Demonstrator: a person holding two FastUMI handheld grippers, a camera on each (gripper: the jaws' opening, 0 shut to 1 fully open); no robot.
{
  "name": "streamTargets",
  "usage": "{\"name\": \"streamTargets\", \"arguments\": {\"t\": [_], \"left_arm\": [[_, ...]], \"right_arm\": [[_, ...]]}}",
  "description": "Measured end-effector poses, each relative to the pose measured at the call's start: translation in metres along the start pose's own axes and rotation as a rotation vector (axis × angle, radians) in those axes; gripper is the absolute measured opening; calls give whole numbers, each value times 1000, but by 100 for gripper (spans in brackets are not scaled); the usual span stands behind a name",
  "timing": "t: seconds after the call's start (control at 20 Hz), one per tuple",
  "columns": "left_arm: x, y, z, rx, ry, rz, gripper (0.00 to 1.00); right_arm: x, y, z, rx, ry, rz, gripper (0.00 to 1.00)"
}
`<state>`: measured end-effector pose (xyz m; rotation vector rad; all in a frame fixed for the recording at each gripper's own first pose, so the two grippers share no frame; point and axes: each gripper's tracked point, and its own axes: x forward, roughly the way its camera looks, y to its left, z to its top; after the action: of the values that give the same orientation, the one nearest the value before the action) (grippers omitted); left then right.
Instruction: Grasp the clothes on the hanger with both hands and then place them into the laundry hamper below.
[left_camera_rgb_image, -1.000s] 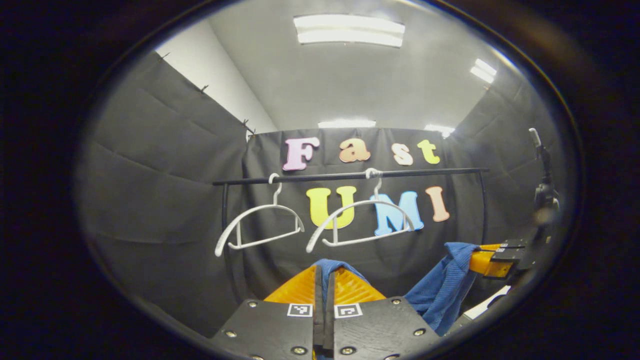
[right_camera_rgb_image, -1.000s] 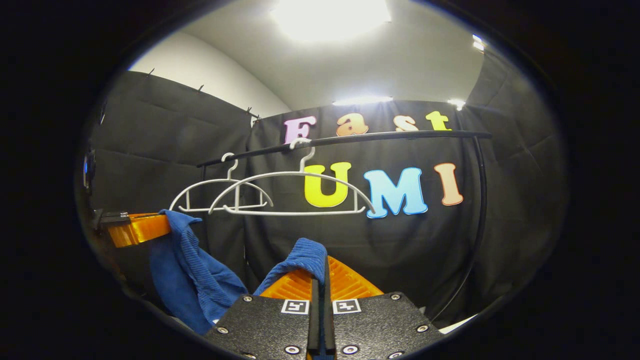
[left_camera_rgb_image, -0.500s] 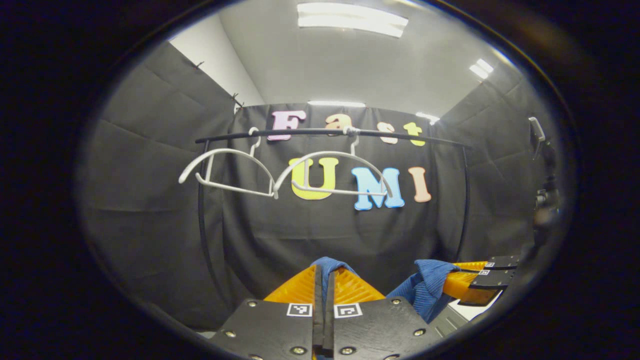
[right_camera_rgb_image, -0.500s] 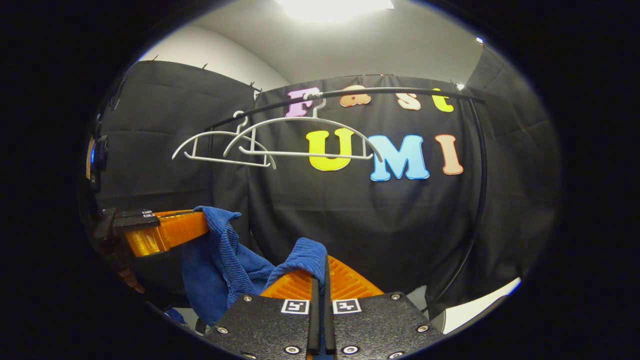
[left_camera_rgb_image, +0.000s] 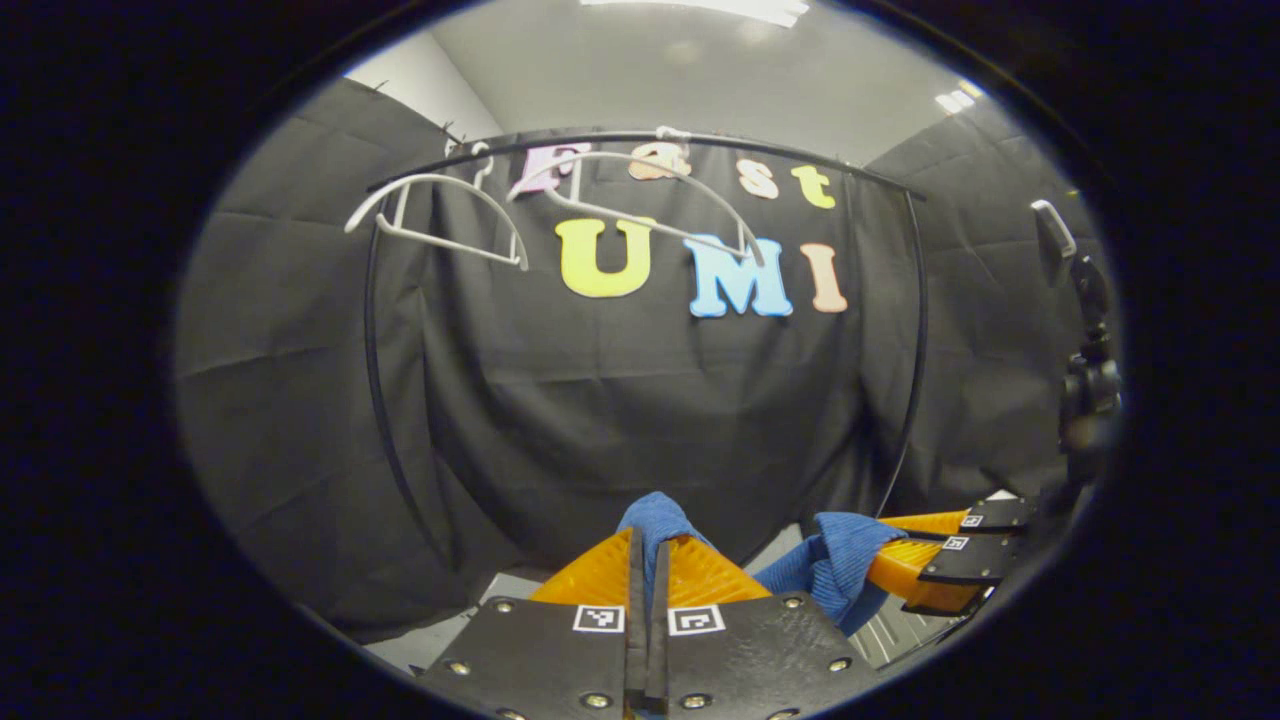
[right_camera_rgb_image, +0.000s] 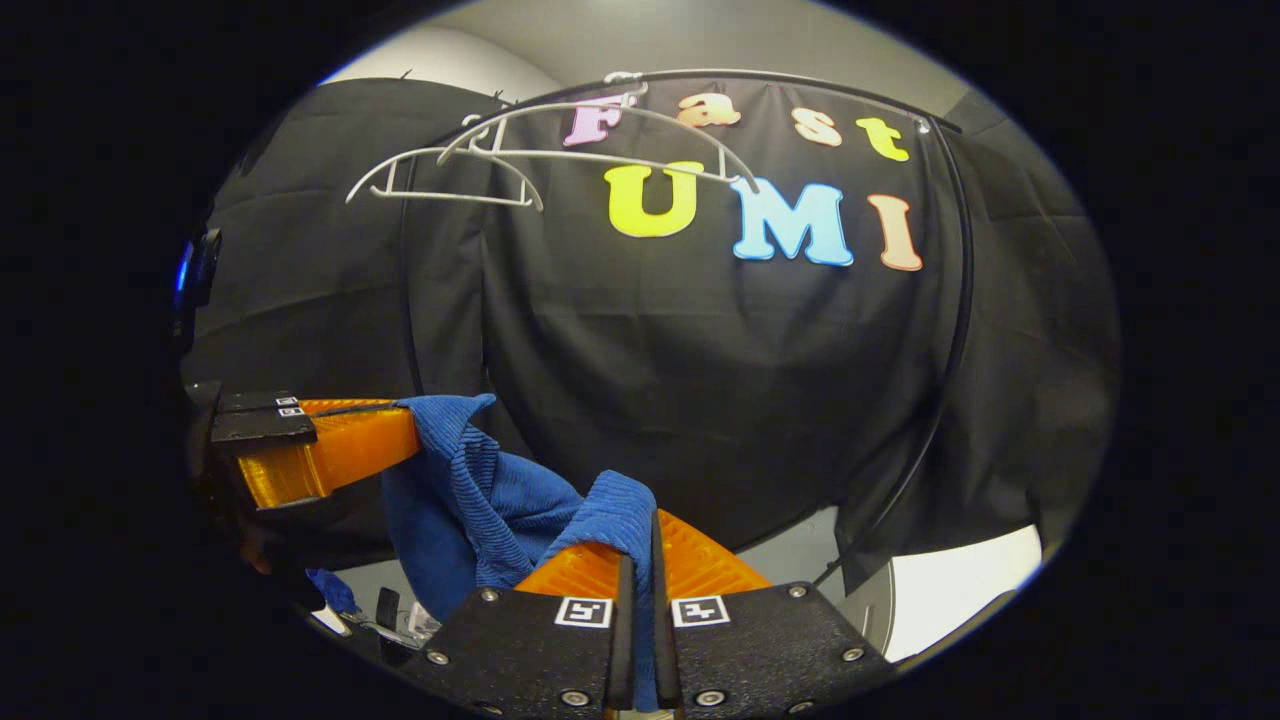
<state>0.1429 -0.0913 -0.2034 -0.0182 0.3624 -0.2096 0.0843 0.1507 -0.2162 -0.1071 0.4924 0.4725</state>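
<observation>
Garment: blue knitted clothes (right_camera_rgb_image: 470, 490) hang slack between your two grippers, off the white hangers (right_camera_rgb_image: 560, 150) on the rail (left_camera_rgb_image: 640, 138).
Left gripper (left_camera_rgb_image: 648, 560): fingers closed on one end.
Right gripper (right_camera_rgb_image: 637, 560): pinching the other end.
Axis: cloth runs side to side, sagging downward.
Hamper: you can't see it here; the task puts it below, so lower both ends together.

Blue garment (right_camera_rgb_image: 470, 500): ribbed knit cloth, matt, soft folds. Left gripper (left_camera_rgb_image: 648, 545) fingers (left_camera_rgb_image: 700, 575): orange plastic, ridged, slightly translucent and glossy; base plates matt black with a fine grainy texture and bright metal screws. Right gripper (right_camera_rgb_image: 636, 545): same make. Hangers (right_camera_rgb_image: 560, 150): smooth white, thin, satin sheen. Rail (left_camera_rgb_image: 640, 135): smooth black tube, slight gloss. Booth wall (right_camera_rgb_image: 700, 340): matt black cloth, creased.
</observation>
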Motion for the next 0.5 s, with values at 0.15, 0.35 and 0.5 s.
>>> {"name": "streamTargets", "arguments": {"t": [0.15, 0.35, 0.5], "left_arm": [[5, 0, -37, 12, 83, -3, 5], [0, 4, -89, 29, 195, 13, 1], [-1, 12, -121, 55, 280, 23, 1]], "right_arm": [[3, -4, -35, -4, 93, -11, 9], [1, -2, -72, -27, 192, -11, 12], [1, 0, -98, -57, 251, 6, 26]]}}
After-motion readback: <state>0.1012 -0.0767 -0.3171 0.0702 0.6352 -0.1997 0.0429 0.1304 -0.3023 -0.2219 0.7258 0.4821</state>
